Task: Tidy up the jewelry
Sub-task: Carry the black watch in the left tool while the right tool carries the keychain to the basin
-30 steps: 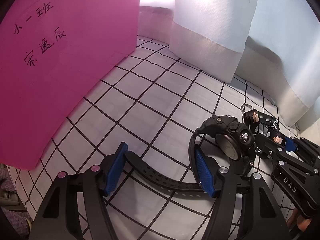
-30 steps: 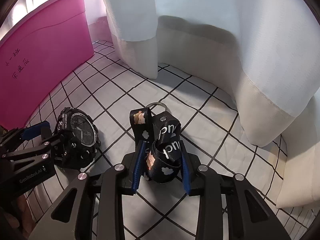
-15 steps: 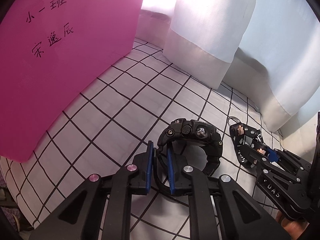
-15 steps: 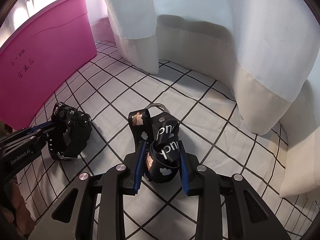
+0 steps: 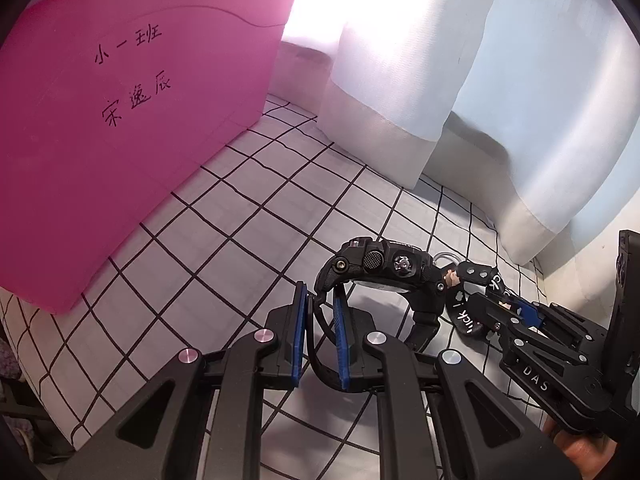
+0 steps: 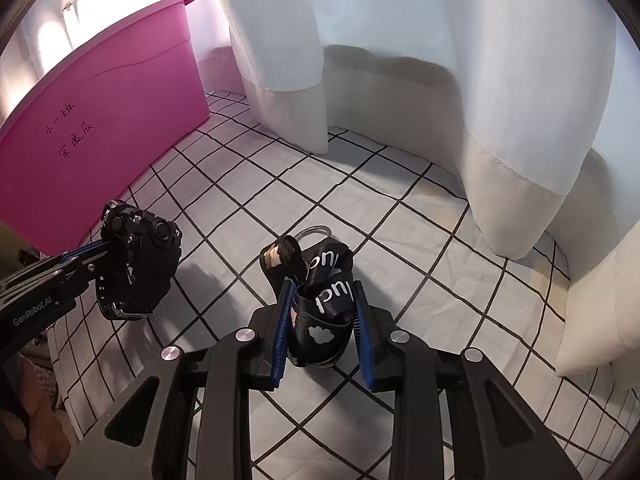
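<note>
Biggest thing we've got here is the pink bin [image 5: 120, 152] on the left, with handwritten characters on its side, sitting on the white surface [image 5: 248, 232] with the black grid lines; white curtains [image 6: 500, 120] hang down at the back and pool onto it. Our left hand-held gripper [image 5: 320, 336] tilts steeply down and has its blue pads pinched together on the strap of the black watch [image 5: 380, 276], which looks lifted clear, with a shadow under it in the right wrist view. Our right hand-held gripper [image 6: 322, 332] points down at about the same slant, and its jaws are closing on the black lanyard [image 6: 324, 296], a bunched loop of strap with white lettering and little cloud prints; both pads already press on it. The lanyard's ring [image 6: 316, 234] peeks out behind the strap, mostly hidden. The lettering is cut off by the folds, so we can't read the whole word. A bit of a hand [image 5: 580, 448] shows at the bottom edge.
</note>
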{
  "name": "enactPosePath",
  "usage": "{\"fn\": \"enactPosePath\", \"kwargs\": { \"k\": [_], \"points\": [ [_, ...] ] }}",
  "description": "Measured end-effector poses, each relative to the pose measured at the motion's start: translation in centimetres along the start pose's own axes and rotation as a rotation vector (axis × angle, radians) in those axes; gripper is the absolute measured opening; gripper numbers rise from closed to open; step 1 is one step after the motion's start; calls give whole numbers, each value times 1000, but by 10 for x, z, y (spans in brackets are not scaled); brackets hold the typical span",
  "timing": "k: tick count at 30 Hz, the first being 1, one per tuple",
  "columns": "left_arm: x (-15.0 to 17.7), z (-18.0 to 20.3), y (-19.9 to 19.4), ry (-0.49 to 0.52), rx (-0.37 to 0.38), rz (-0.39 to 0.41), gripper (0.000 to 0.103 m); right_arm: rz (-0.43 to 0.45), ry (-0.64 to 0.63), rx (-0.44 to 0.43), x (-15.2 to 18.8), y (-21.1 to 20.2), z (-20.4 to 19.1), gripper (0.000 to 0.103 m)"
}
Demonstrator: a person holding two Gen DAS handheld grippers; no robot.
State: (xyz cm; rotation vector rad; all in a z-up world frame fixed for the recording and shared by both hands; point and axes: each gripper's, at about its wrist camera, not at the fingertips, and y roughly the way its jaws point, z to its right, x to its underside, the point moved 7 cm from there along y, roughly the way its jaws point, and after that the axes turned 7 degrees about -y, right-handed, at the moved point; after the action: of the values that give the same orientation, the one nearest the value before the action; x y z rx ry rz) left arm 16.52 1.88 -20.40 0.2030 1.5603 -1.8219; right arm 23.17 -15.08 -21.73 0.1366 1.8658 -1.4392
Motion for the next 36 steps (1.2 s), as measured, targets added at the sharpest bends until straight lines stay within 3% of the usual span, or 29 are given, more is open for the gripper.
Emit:
{"fn": "enactPosePath", "kwargs": {
  "k": [22,36],
  "points": [
    [8,13,-64,-13,-6,70,13,82,-2,1,8,-69,20,20],
    [2,22,-144,-42,-7,172,14,236,-71,-51,-17,-157,8,20]
  ]
}}
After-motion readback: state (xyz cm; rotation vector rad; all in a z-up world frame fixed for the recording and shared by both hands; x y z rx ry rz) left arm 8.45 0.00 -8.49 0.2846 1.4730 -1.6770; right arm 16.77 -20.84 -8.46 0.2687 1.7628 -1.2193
